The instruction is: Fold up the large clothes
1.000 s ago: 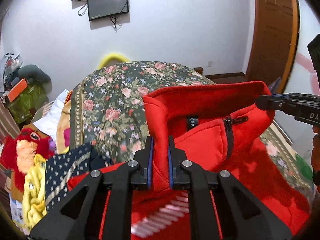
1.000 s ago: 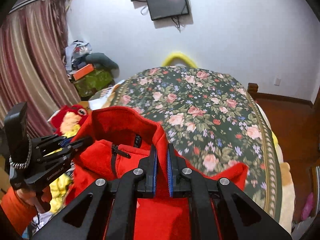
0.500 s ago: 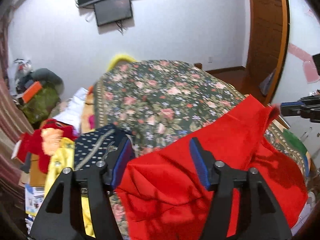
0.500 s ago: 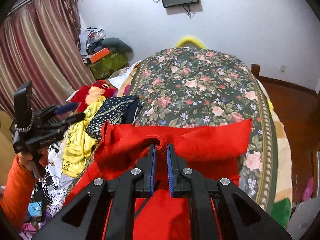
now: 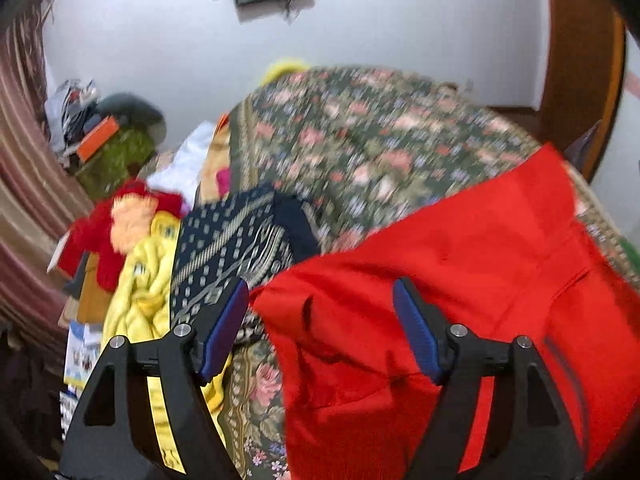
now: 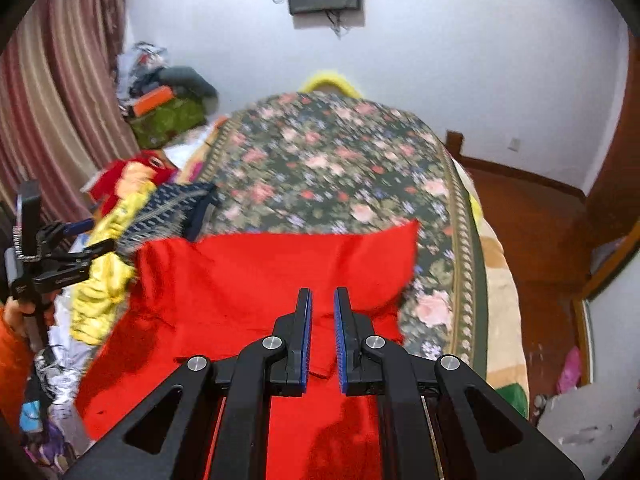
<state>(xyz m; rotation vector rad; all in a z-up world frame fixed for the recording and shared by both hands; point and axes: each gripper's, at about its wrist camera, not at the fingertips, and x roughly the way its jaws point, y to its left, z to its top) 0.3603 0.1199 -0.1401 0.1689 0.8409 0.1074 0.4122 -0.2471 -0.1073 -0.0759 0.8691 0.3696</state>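
A large red fleece jacket (image 5: 460, 280) lies spread on the near end of the floral bedspread (image 5: 360, 140); it also shows in the right wrist view (image 6: 260, 280). My left gripper (image 5: 320, 312) is wide open and empty above the jacket's left edge; it also shows at the left of the right wrist view (image 6: 68, 248). My right gripper (image 6: 320, 312) hovers over the jacket's middle with its jaws a narrow gap apart and no cloth between them.
A heap of clothes lies left of the bed: a navy patterned garment (image 5: 236, 240), a yellow one (image 5: 140, 300) and a red plush toy (image 5: 116, 220). A curtain (image 6: 52, 100) hangs at the left. A wooden floor (image 6: 528, 220) and door are at the right.
Both grippers have let go of the red jacket. The left opened first and pulled back to the left; the right then parted slightly. The jacket dropped flat onto the bed.
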